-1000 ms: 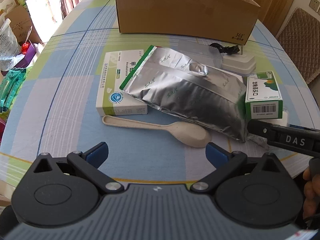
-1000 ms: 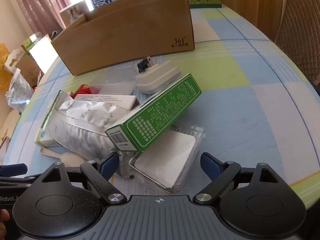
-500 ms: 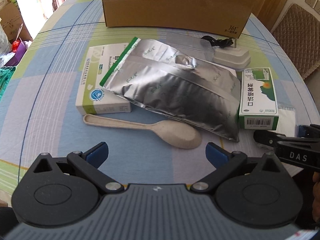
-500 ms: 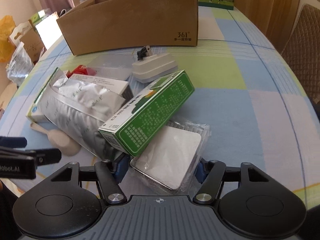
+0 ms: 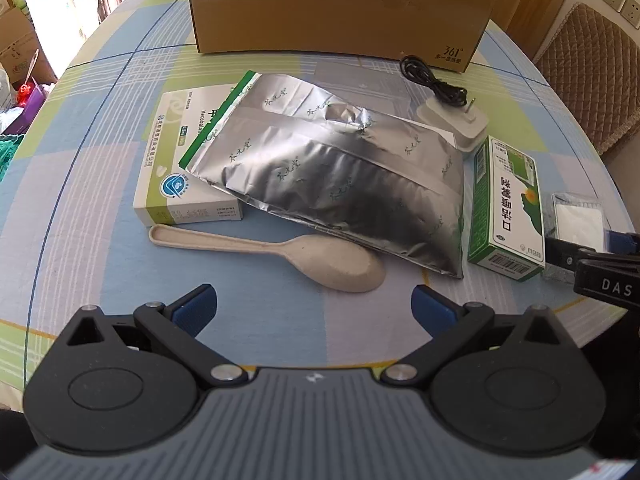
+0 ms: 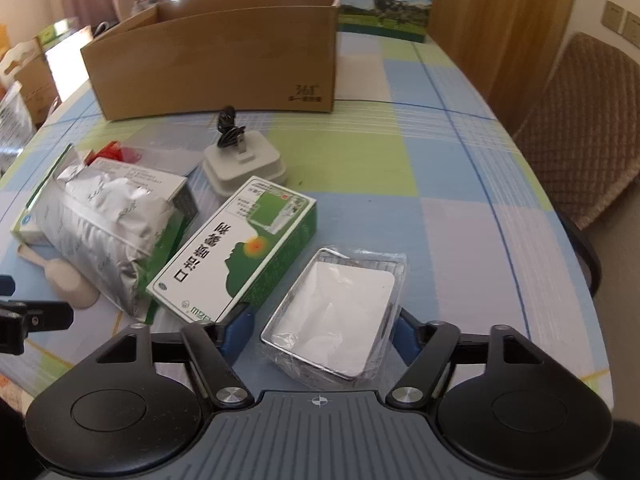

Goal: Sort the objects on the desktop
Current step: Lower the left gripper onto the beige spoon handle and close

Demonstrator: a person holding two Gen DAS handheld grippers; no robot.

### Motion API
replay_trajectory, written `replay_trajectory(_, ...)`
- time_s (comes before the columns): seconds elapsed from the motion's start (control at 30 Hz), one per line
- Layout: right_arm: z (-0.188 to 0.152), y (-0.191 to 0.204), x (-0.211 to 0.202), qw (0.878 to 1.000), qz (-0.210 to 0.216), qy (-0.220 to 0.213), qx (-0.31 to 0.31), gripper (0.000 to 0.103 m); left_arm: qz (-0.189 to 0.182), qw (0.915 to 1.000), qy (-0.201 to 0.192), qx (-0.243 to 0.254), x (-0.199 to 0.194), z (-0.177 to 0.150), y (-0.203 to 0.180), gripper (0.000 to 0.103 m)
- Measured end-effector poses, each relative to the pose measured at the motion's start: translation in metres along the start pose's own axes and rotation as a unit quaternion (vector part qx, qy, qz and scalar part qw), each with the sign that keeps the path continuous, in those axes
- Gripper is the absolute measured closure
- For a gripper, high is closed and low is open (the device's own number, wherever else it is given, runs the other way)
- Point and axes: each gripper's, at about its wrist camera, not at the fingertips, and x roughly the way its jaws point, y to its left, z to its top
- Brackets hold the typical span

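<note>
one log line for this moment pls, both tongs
left tongs: open, empty, above spoon | right tongs: just reopening, straddling wrapped white packet, grip unclear | cardboard box: behind clutter

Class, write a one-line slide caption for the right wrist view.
Right tool straddles a plastic-wrapped white packet beside a green-and-white medicine box on the checked table.
</note>
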Motion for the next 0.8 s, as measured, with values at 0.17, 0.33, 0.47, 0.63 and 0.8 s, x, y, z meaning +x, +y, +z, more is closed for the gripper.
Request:
replay_trajectory(0.17,-0.003,-0.002,-0.004,0.999,-0.005,0.005,0.036,0.028,0.001,1.0,0.0,-0.002,0.001,0.0,-0.001,0.001)
replay_trajectory(0.33,-0.004,-0.006,0.002,0.999,0.004,0.019,0.027,0.042,0.0,1.0,0.0,-0.003,0.002,0.0,0.0,0.001)
replay_trajectory(0.47,0.0,-0.008,0.003,1.0,0.003,0.02,-0.022,0.043,-0.001,1.0,0.001,-0.004,0.002,0.001,0.0,0.001)
replay_trajectory(0.63,0.001,-0.013,0.003,1.0,-0.006,0.017,-0.007,0.032,0.002,0.9999,-0.003,-0.017,0.005,0.001,0.0,0.001)
replay_trajectory(0.8,-0.001,-0.015,0.001,0.999,-0.012,0.003,0.034,0.027,0.004,0.9991,-0.007,-0.042,0.006,0.003,0.0,0.001)
